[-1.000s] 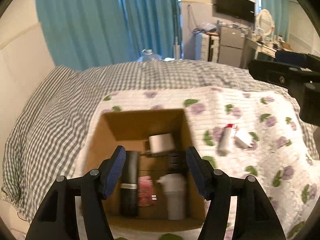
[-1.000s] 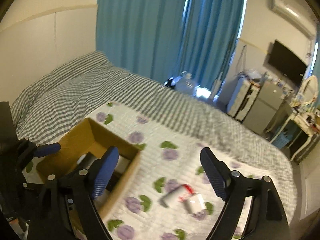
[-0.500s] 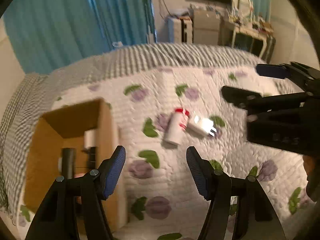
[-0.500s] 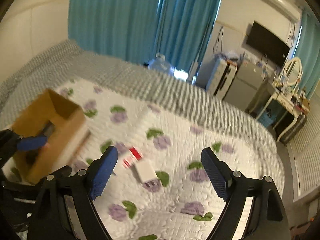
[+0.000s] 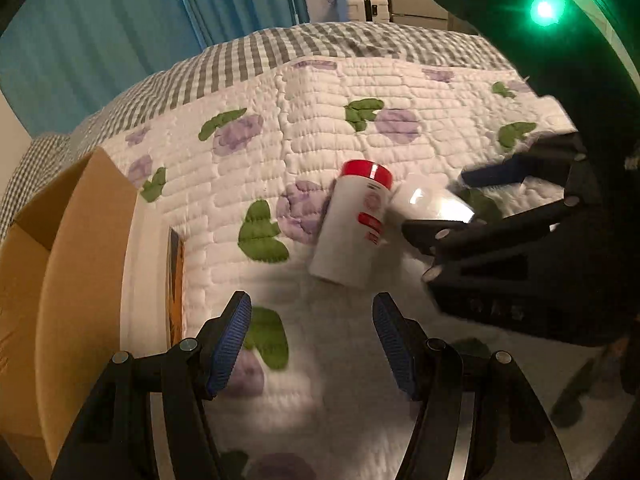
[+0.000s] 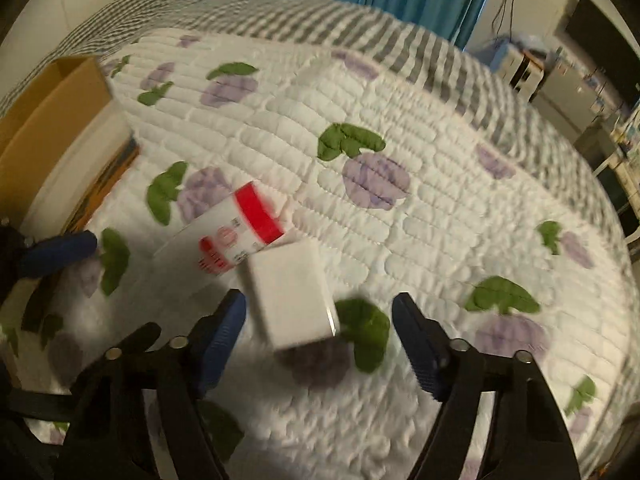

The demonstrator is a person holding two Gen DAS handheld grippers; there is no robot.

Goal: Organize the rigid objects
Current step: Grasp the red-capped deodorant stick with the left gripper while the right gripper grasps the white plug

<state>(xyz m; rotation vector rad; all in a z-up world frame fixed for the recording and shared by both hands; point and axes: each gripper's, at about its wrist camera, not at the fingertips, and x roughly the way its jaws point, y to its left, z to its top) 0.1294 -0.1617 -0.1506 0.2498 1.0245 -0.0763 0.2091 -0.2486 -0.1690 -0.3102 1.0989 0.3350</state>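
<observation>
R gripper [image 6: 320, 336] wide open, empty, nearer; block [image 6: 290, 292] just ahead btwn fingers, long axis fwd; L gripper [image 5: 312, 340] open, empty; bottle [image 5: 352, 224] ahead.

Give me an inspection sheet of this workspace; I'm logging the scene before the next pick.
Surface: floral quilt over a grey checked bedspread.
Job's things: white bottle with red cap lying on its side, beside a white block; cardboard box at the left.
Clutter: nothing seen.
Grippers: left gripper open, short of the bottle; right gripper open around the block's near end.
Cables: one hangs on the far wall.
Surroundings: teal curtains, cabinets.
</observation>
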